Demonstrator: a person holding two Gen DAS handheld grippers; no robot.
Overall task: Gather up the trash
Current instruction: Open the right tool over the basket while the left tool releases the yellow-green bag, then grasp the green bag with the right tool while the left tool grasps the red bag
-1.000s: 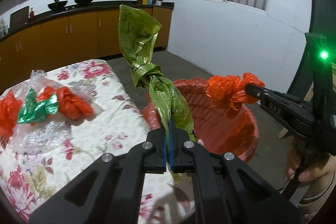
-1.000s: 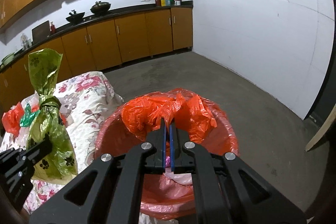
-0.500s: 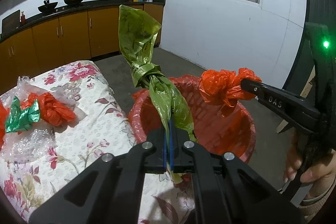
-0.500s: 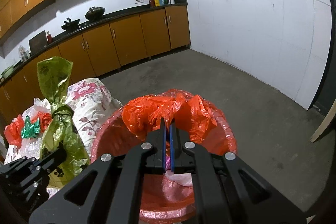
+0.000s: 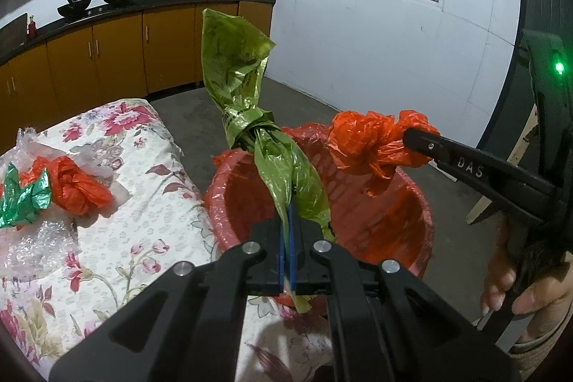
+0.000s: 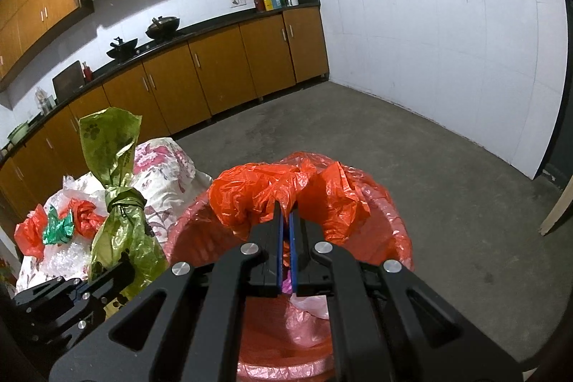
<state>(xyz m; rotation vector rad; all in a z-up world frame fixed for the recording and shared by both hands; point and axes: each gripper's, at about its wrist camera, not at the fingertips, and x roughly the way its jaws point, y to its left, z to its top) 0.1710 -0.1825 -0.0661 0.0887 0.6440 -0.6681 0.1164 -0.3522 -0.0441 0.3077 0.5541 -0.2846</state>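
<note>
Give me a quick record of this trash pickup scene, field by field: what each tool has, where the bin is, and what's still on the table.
left tool: shut on green bag, held beside the bin's near rim
right tool: shut on orange bag, held over the bin
bin: red basket with red liner, on the floor beside the table
table: floral cloth
still on table: orange bag knot, green foil scrap, bubble wrap

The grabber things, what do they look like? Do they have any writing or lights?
Both are black plastic. The left gripper and right gripper have two flat fingers with blue pads inside and round silver screws. The right one's finger says "DAS" in white letters, and its body has a small green light. A beige knit cuff shows at the wrist.
</note>
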